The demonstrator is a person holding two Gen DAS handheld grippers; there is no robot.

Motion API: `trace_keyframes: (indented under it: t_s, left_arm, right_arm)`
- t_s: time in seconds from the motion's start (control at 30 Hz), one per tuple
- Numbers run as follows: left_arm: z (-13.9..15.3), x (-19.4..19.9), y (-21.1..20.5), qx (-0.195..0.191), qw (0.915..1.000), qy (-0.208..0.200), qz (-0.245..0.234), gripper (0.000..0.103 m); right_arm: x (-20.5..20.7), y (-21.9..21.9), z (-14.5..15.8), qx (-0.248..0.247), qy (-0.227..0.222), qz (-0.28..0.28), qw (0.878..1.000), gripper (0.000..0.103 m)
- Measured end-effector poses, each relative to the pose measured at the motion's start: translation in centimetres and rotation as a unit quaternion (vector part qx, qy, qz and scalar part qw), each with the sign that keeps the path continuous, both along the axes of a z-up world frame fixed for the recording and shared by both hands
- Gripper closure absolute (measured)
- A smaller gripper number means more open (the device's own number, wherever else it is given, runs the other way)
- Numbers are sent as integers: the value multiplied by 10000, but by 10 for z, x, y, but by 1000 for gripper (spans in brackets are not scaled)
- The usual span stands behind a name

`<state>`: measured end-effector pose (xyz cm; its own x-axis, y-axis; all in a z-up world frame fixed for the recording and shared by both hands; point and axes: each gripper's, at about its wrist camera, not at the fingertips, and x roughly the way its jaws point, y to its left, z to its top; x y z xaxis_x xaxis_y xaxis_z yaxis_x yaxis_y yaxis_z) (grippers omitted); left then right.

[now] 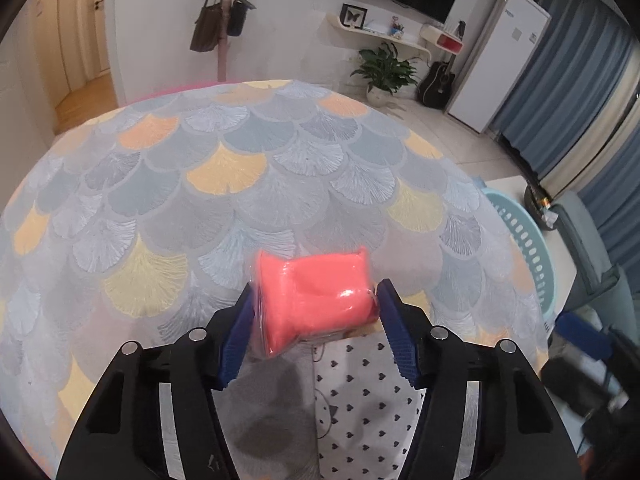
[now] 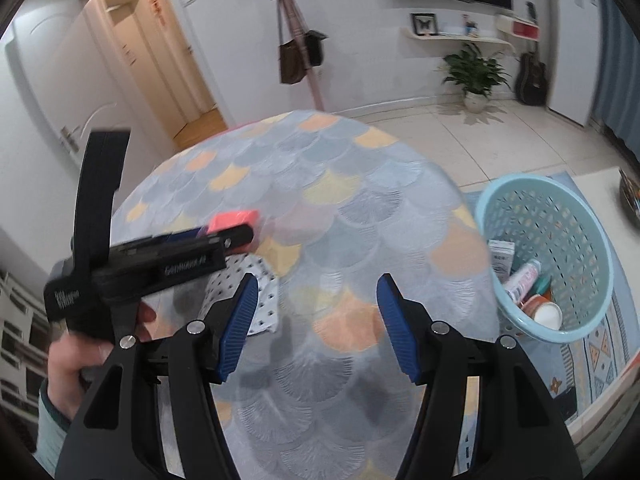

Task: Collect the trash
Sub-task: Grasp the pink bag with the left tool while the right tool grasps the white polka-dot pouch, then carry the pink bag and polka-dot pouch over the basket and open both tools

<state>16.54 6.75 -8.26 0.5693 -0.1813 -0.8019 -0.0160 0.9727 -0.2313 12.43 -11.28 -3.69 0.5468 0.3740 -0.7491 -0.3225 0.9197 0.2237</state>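
**Pink packet taken up at the near edge of the bench**

The left gripper (image 1: 316, 312) has its jaws clamped on the soft pink plastic-wrapped packet (image 1: 316, 300), at the near edge of the bench with the scale-patterned cloth (image 1: 224, 168). The packet looks light and squashy, with a slippery wrap, so a hold across its middle seems safest. The right gripper (image 2: 316, 320) has its jaws apart and empty. The pale blue perforated plastic basket (image 2: 560, 216) stands beside the bench's right edge.
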Motion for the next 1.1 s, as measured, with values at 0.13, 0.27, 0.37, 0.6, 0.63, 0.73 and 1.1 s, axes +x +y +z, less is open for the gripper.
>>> trace_keyframes:
  t_s: [0.13,0.27,0.37,0.6,0.63,0.73,1.1]
  left_arm:
    - [4,-10,18,-104,9996,-123,232,45]
    - [2,-27,39,-105,9984,-175,534,45]
    - [-3,-44,58,-145,9967,-181,778,45]
    - [-4,-69,76,-61,9943,-433,971,45]
    - [-3,-70,76,-72,9942,-461,968,45]
    - [-5,-75,79,-127,9936,-569,964,46]
    - [1,-77,71,-144,9941,-776,738,45]
  right_arm:
    - [-3,18,-5,-81,26,245,9997,41]
    - [-1,36,-15,-127,131,439,9989,39]
    - [1,52,-22,-171,180,492,9985,30]
    - [5,85,-45,-282,349,565,9974,25]
    - [4,88,-47,-326,340,552,9974,25]
    - [-5,97,-51,-667,35,527,9964,26]
    - [-12,75,-39,-363,-95,376,9986,91]
